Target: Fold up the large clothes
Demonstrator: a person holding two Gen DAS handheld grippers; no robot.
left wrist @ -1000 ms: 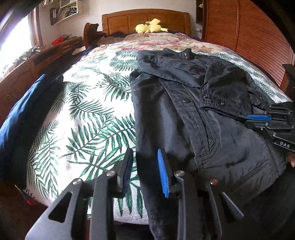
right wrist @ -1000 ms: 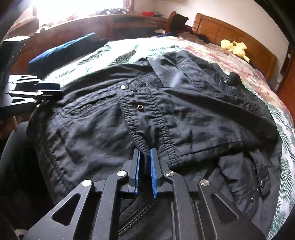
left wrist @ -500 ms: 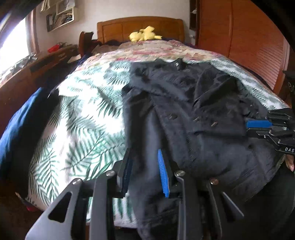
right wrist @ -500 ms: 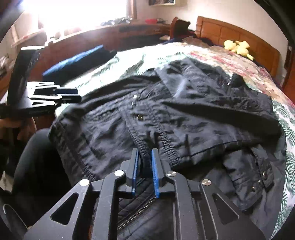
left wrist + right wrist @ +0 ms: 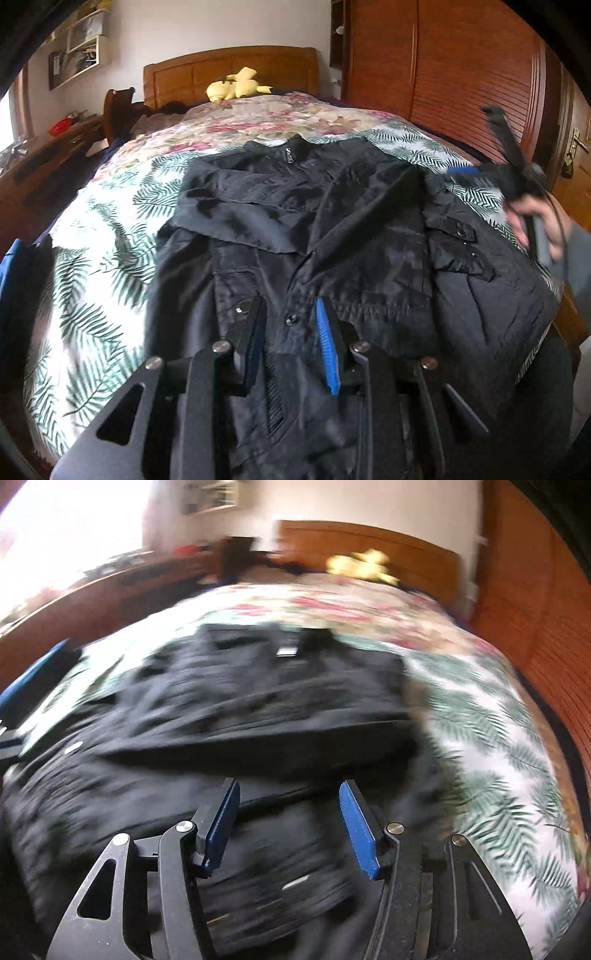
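Jacket [image 5: 332, 229] flat under both tools: left tool [image 5: 290, 336] part-open, empty; right tool [image 5: 288, 816] opening, empty.

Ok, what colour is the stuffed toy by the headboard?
Yellow. The stuffed toy shows best in the left wrist view; the right wrist view is blurred.

A yellow plush toy [image 5: 238, 88] lies by the wooden headboard [image 5: 229, 70] — beside it stands a slatted wooden wardrobe [image 5: 461, 74]. The palm-leaf bedspread [image 5: 96, 258] covers the bed's near end — blue fabric [image 5: 9, 266] at its left edge.
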